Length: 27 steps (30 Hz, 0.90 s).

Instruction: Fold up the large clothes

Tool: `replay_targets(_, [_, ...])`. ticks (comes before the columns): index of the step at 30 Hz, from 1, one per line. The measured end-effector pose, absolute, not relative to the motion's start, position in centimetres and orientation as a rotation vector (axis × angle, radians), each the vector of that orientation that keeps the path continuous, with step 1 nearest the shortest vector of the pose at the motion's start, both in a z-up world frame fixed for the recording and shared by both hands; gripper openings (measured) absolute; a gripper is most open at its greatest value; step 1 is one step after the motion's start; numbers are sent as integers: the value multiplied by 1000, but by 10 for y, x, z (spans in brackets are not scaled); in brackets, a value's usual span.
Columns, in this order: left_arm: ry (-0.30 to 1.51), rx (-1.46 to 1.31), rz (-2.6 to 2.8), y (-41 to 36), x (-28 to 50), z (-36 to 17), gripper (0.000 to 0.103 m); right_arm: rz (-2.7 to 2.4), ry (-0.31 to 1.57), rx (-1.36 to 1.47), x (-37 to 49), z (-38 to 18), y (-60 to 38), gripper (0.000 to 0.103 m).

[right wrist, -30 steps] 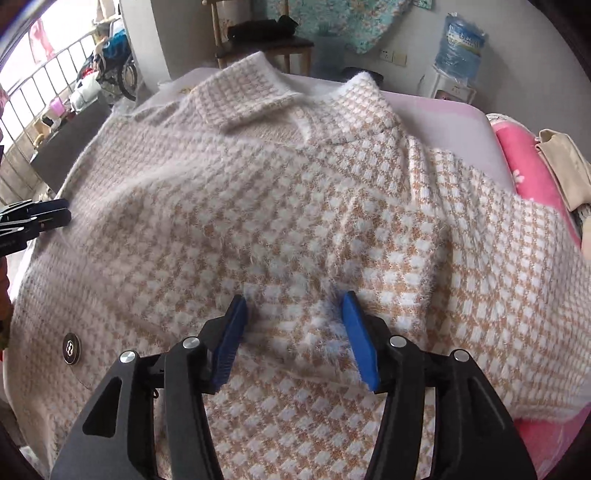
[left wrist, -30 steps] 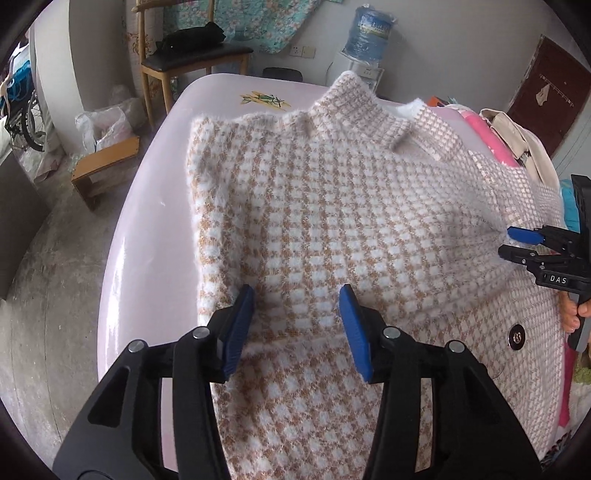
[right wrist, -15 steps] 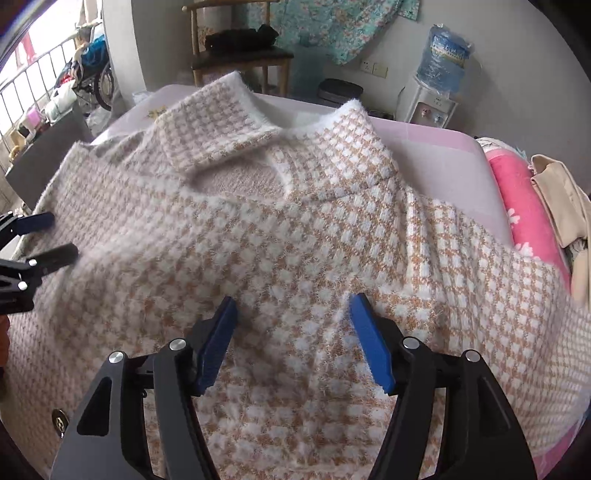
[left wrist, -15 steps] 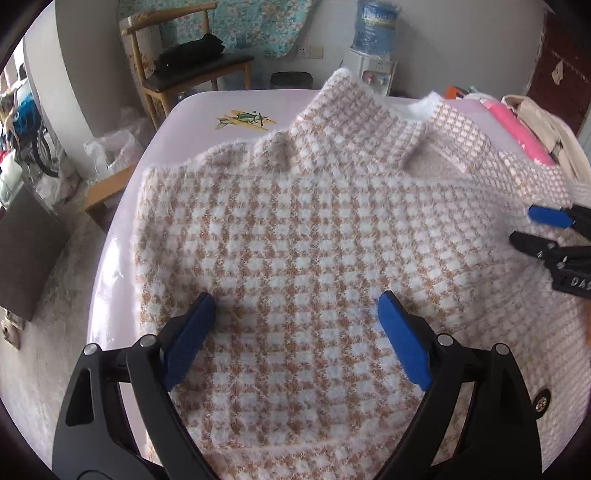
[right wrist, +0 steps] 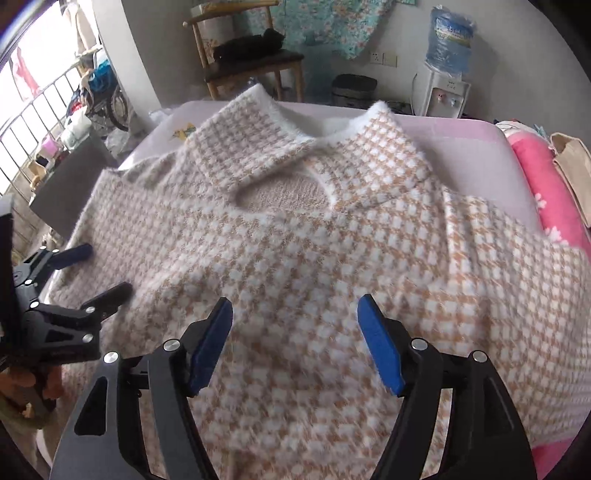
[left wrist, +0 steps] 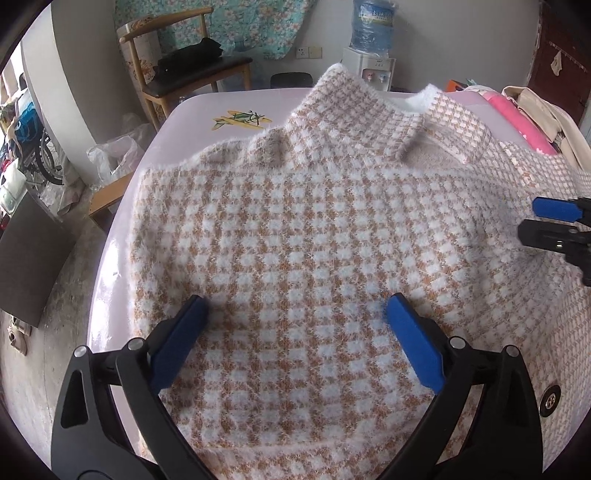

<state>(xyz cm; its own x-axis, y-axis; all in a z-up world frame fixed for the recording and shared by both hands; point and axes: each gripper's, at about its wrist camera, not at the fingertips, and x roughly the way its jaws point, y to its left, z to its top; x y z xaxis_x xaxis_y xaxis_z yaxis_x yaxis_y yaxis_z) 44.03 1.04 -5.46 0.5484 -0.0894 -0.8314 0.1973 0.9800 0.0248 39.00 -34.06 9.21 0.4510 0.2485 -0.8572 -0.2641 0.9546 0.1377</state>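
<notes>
**Fluffy checked coat, spread flat — both grippers letting go**

Item: a large, fluffy beige-and-white houndstooth coat (left wrist: 317,236) with a wide white-edged collar (right wrist: 295,147) is lying spread over the pale pink tabletop (left wrist: 207,110), collar at the far end, a dark round button (left wrist: 549,400) near the front edge.

Step in hand: the left gripper (left wrist: 295,317) and the right gripper (right wrist: 295,314) are both hovering just above the fabric. The jaws of each are opening and standing apart, the coat lying beneath them but unpinched; this is reading as a release after smoothing or laying out.

Next move, as judged: each gripper is needing a fresh pinch on an outer edge or sleeve, then a carry inward toward the middle. The thick pile is likely calling for a deep bite.

Containers: a blue water bottle (right wrist: 448,35) is sitting on a white dispenser (right wrist: 439,96); its fill level cannot be told. A dark bin (right wrist: 352,86) is standing beside it, contents hidden.
</notes>
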Motion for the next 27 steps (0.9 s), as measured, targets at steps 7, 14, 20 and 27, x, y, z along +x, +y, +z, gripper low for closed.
replay_targets(7, [1011, 76, -159, 11, 443, -48, 95, 195, 1130, -65, 376, 70, -379, 69])
replay_targets(14, [929, 42, -253, -6, 420, -4, 95, 211, 1037, -64, 348, 99, -390, 69])
replay_targets(20, [897, 133, -265, -54, 415, -6, 95, 209, 1049, -80, 338, 94, -393, 69])
replay_targets(27, [990, 124, -247, -65, 428, -49, 96, 194, 1084, -70, 344, 66, -390, 70])
